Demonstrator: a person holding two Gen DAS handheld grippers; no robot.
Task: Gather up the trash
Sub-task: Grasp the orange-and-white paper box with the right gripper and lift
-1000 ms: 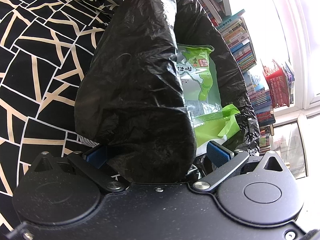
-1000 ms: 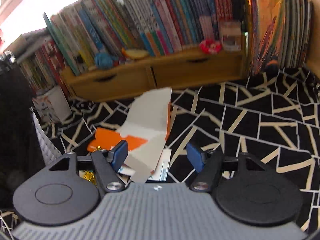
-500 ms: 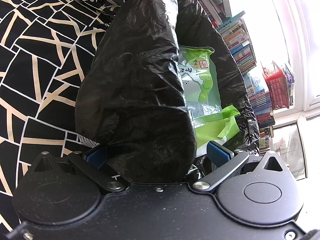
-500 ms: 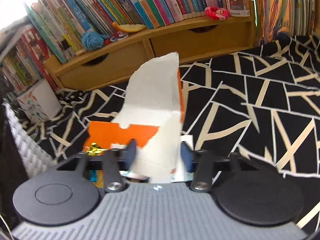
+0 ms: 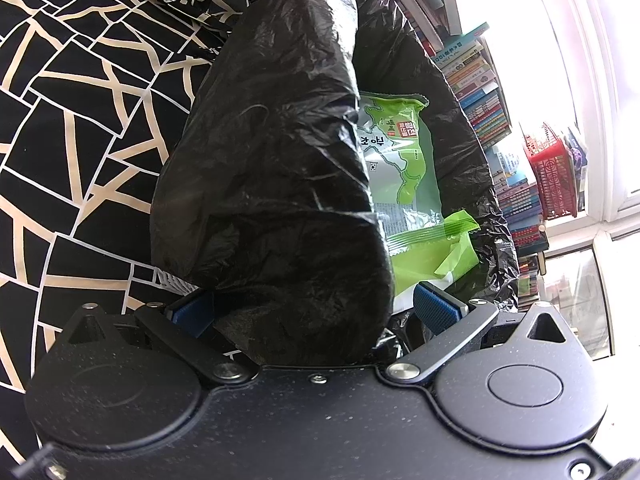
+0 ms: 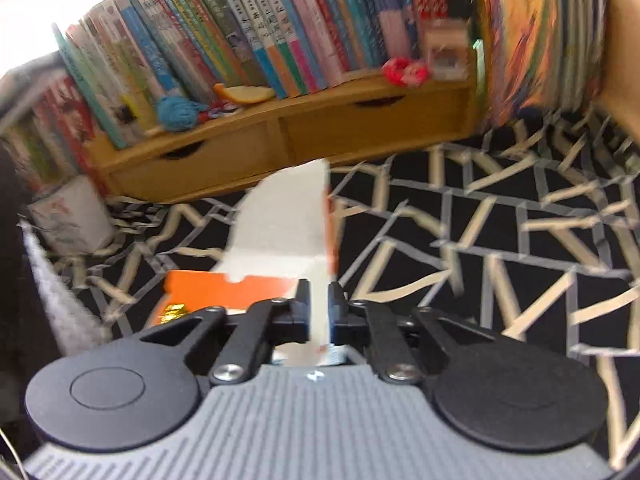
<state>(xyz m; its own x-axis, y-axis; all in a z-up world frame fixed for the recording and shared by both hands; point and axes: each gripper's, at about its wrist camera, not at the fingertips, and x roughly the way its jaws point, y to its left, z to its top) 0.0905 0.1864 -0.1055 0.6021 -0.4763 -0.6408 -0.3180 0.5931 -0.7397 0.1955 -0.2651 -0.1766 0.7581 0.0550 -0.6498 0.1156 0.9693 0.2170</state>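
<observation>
In the left wrist view a black trash bag (image 5: 272, 180) stands open, with a green snack wrapper (image 5: 400, 168) inside it. My left gripper (image 5: 312, 312) is open and straddles a fold of the bag's near rim. Its right pad stands clear of the plastic. In the right wrist view my right gripper (image 6: 319, 304) is shut on the upright white flap of a torn white-and-orange cardboard box (image 6: 280, 224). A small gold wrapper (image 6: 172, 310) lies by the box's orange panel.
A black cloth with cream lines (image 6: 480, 260) covers the surface. A wooden drawer unit (image 6: 280, 140) with a row of books runs along the back. A white ribbed basket wall (image 6: 52, 300) is at the left. Book stacks (image 5: 480, 100) and a red basket (image 5: 556, 180) stand by the window.
My right gripper closed from wide open onto the white cardboard flap, and its view shifted and blurred. The left gripper and the bag stayed still.
</observation>
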